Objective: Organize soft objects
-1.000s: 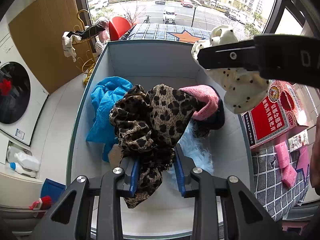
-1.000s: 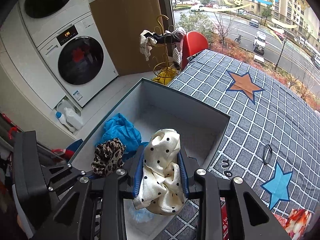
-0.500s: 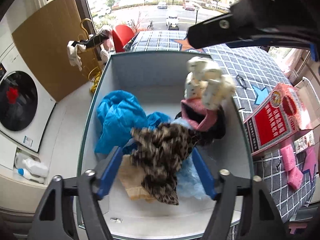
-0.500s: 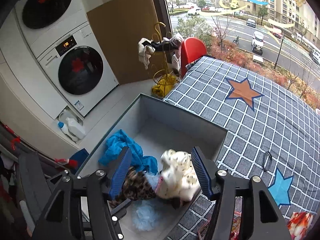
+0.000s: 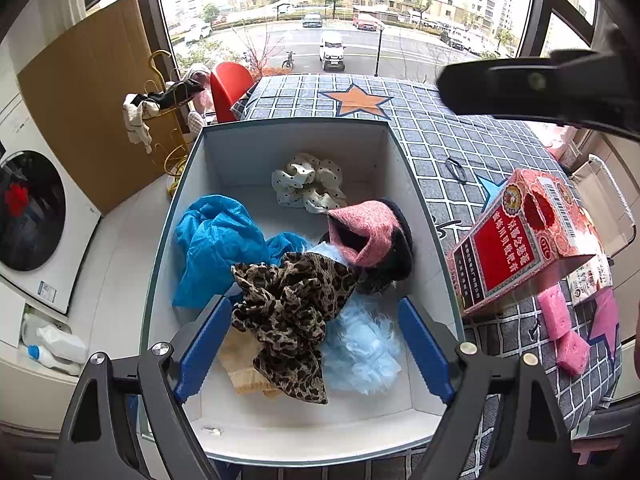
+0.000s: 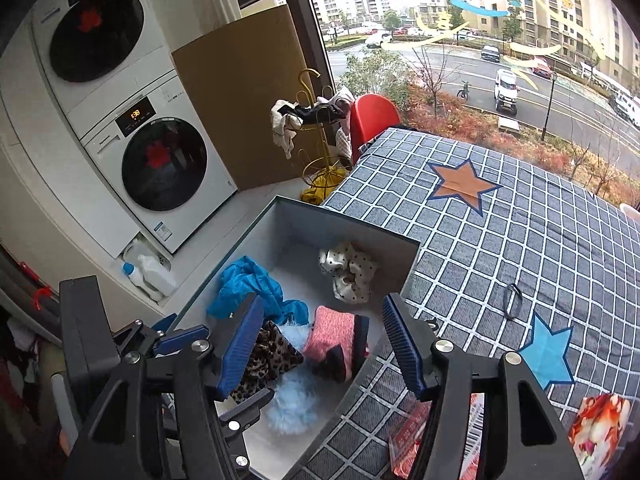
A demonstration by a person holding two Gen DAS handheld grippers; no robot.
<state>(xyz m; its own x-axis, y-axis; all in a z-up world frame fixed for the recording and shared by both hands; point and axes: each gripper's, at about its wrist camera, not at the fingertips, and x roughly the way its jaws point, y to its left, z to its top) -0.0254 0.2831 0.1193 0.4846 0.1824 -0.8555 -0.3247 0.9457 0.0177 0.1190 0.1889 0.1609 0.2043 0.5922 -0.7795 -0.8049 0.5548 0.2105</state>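
Observation:
A grey open box (image 5: 416,184) (image 6: 352,228) stands on the checked tablecloth. In it lie a leopard-print scarf (image 5: 288,312) (image 6: 264,356), a blue cloth (image 5: 216,244) (image 6: 248,284), a pink knitted piece (image 5: 364,232) (image 6: 332,336), a light blue fluffy piece (image 5: 360,344) (image 6: 292,400) and a cream dotted scrunchie (image 5: 308,184) (image 6: 348,272) near the far wall. My left gripper (image 5: 312,340) is open and empty above the scarf. My right gripper (image 6: 320,344) is open and empty above the box's near right part.
A red carton (image 5: 524,240) and pink sponges (image 5: 564,332) lie right of the box. A black hair tie (image 6: 512,300) lies on the tablecloth (image 6: 520,216). Stacked washing machines (image 6: 156,160), a cardboard sheet (image 6: 248,92) and a gold rack (image 6: 316,136) stand to the left.
Both grippers opened. The leopard scarf dropped from the left gripper and the dotted scrunchie dropped from the right gripper into the box. Both grippers rose away.

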